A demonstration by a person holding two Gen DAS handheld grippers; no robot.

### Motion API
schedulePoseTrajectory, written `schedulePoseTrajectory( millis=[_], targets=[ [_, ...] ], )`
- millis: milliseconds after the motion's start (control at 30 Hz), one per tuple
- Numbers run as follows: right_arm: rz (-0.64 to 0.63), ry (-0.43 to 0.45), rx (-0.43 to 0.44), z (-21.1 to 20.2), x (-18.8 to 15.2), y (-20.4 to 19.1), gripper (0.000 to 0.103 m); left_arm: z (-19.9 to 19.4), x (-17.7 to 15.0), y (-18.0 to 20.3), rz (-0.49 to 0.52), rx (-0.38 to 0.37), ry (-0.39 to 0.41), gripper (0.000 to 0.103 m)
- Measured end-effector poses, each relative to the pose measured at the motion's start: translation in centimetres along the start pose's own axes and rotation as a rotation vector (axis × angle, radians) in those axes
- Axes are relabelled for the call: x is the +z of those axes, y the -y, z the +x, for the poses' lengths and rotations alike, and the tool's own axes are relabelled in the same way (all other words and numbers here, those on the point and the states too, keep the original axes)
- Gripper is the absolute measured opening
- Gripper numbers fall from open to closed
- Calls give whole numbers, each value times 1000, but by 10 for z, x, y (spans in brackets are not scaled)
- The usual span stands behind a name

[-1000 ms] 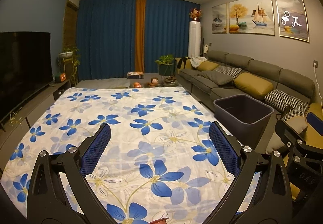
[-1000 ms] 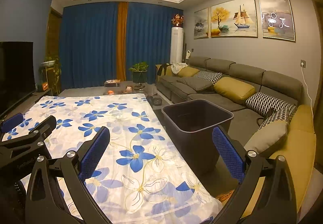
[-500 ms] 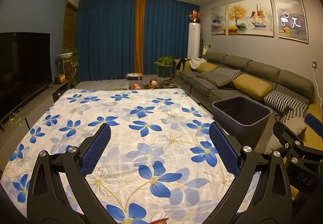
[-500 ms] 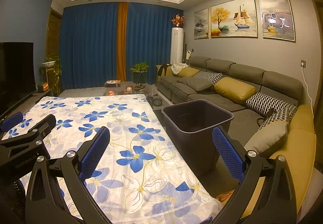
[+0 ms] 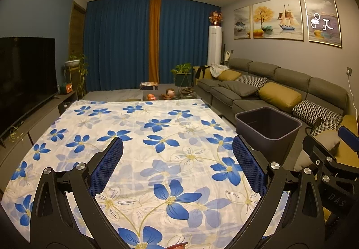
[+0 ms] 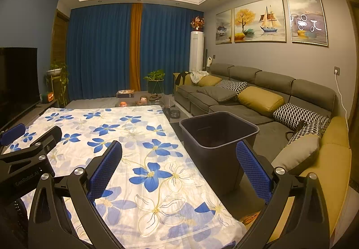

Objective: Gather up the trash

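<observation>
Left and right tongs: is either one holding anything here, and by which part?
Nothing is held. The left tongs and the right tongs both stand open, with only the floral cloth and the bin showing between their fingers.

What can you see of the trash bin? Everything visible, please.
The trash bin is dark grey, looks like plastic, with a squarish rolled rim and walls tapering downward. It has no lid and stands upright between the flower-print covered table and the grey sofa. Something dark may lie at the bottom; too dim to tell. Neither gripper touches it.
</observation>
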State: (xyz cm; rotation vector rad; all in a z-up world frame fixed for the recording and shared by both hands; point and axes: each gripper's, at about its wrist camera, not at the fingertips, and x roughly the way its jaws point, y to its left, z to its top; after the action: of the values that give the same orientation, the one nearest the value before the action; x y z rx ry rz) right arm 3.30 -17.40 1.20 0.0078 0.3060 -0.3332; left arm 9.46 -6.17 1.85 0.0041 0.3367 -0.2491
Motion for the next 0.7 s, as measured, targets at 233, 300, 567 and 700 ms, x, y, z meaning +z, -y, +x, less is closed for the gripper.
schedulePoseTrajectory(
  millis=[233,300,567,700],
  targets=[
    [-1,-3,3,-1,2,1,98,-1,0,0,0,-2,1,96],
    [-1,-2,3,-2,2,2,98,0,1,1,0,-3,0,96],
    [-3,-1,3,-2,2,2,98,-1,0,0,0,-1,1,96],
    [-2,-2,3,-2,2,1,98,-1,1,1,0,-1,1,96]
  ],
)
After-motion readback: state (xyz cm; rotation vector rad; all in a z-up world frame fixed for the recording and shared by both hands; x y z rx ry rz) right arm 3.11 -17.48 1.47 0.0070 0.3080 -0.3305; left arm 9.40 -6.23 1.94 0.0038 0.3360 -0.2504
